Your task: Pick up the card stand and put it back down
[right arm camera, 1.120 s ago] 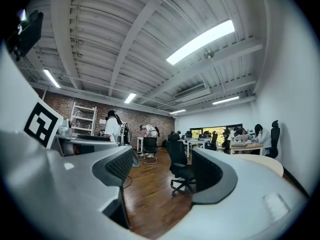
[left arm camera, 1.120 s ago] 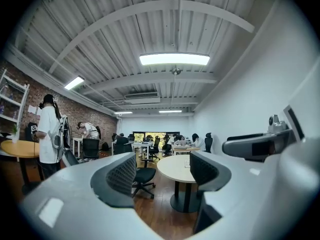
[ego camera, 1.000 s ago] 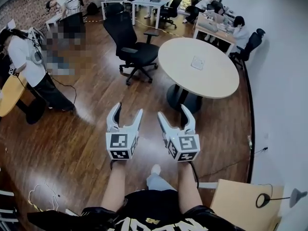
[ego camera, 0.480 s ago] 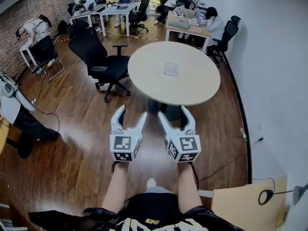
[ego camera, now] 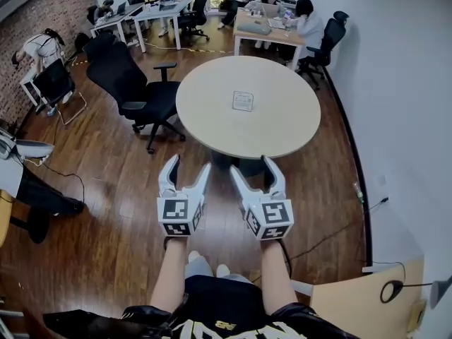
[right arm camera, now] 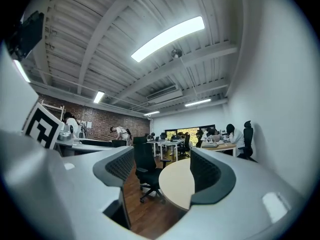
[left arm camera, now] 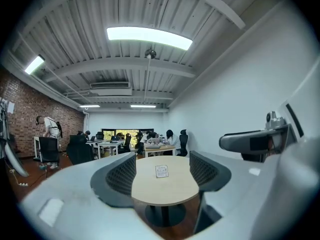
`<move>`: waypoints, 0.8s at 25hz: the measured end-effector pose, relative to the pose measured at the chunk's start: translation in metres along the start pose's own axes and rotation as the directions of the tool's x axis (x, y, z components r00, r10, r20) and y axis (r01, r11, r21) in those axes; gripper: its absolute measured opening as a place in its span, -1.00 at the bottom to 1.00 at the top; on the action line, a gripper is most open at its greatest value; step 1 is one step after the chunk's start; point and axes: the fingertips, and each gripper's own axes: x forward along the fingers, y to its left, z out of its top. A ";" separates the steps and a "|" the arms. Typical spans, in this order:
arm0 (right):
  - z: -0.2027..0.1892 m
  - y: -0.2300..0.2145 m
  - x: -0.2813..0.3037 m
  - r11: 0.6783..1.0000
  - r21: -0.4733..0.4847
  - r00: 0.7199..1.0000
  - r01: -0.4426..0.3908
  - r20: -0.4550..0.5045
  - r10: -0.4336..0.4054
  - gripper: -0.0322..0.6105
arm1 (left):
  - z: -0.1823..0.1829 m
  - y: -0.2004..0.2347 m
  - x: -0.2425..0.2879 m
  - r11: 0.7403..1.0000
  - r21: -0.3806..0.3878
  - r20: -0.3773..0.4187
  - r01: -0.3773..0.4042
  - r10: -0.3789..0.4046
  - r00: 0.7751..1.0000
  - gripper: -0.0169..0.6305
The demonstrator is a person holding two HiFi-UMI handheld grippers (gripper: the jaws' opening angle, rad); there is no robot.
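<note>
A small white card stand [ego camera: 242, 101] stands upright near the middle of the round beige table [ego camera: 282, 126]. Both grippers are held side by side over the wooden floor, short of the table's near edge. My left gripper [ego camera: 188, 164] is open and holds nothing. In the left gripper view the card stand [left arm camera: 161, 171] shows far off between the open jaws of the left gripper [left arm camera: 162, 163]. My right gripper [ego camera: 253, 165] is open too, with its jaws apart and nothing between them. Past the right gripper [right arm camera: 162, 161], its own view catches only the table's edge [right arm camera: 177, 181], not the stand.
A black office chair [ego camera: 131, 90] stands left of the table. Further desks with seated people [ego camera: 272, 20] fill the back of the room. A white wall [ego camera: 395, 104] runs along the right. A cable [ego camera: 332, 235] lies on the floor by it.
The round table has come nearer and swung from the right toward the middle of the head view. Both grippers have travelled with me toward it, side by side.
</note>
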 end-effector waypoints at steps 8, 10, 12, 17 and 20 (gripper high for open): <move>-0.009 -0.032 0.034 0.999 0.006 0.999 0.033 -0.009 -0.033 0.18 | -0.007 0.009 0.048 1.000 -0.006 -0.012 0.022 -0.022 1.000 0.09; -0.007 -0.040 0.047 0.999 0.000 0.999 0.046 -0.008 -0.046 0.18 | -0.006 0.014 0.065 0.999 -0.009 -0.005 0.037 -0.037 0.999 0.09; -0.005 -0.050 0.063 0.998 -0.005 0.998 0.060 -0.009 -0.061 0.18 | -0.004 0.019 0.083 0.999 -0.015 -0.002 0.051 -0.051 0.999 0.09; -0.001 -0.071 0.108 0.996 -0.013 0.996 0.084 -0.006 -0.084 0.18 | 0.002 0.036 0.134 0.997 -0.015 0.016 0.070 -0.070 0.997 0.09; 0.003 -0.081 0.142 0.994 -0.013 0.994 0.105 0.013 -0.105 0.18 | 0.009 0.053 0.167 0.996 -0.010 0.036 0.092 -0.092 0.995 0.09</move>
